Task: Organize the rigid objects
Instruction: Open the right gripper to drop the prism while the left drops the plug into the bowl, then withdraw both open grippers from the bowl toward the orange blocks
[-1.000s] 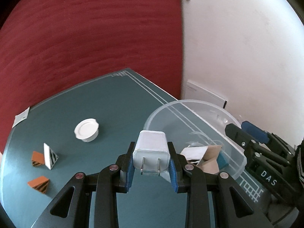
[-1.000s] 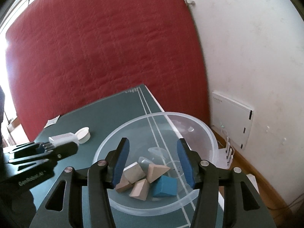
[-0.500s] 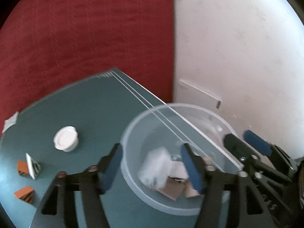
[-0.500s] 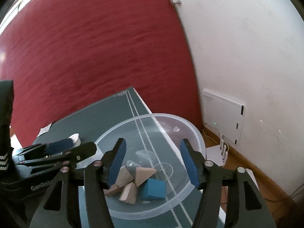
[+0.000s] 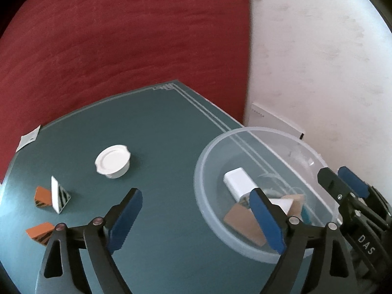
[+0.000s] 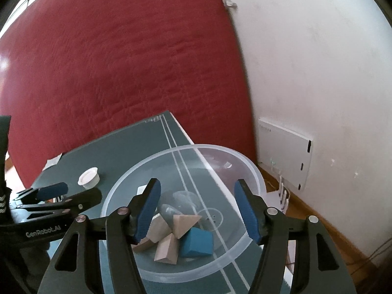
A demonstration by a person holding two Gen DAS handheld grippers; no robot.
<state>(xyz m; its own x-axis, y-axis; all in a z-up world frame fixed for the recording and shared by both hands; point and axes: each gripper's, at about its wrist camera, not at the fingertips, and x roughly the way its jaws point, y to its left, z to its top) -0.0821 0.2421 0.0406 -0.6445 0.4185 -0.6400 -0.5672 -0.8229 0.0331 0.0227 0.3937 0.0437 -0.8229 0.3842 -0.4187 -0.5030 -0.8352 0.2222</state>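
Left wrist view: the left gripper is shown with nothing between its blue pads, its jaws opening and already spread wide. The white charger is seen lying on its side inside the clear bowl, against the wall nearer the middle of the table, beside wooden blocks; it is touched by neither pad. The bowl stands near the table's right edge, with the green table visible through its bottom.

Outside the bowl, four loose things are shown, all to the left of the left gripper: a white cap farther off, a white striped wedge standing against an orange block, and a second orange block nearest the lower left edge. The cap, being round, has no long axis; the wedge's white face is seen to run roughly away from the camera.

Right wrist view: the right gripper is shown half spread and empty, held above the bowl, with pale wooden blocks and a blue block beneath it. The left gripper appears at the left edge of that view, between the bowl and the cap.

The coming move is judged to turn on one relation: the remaining pieces lie on the side away from the bowl, well apart from the right gripper and nearer the left one. A swing to the left is therefore likely called for, the second orange block being closest.
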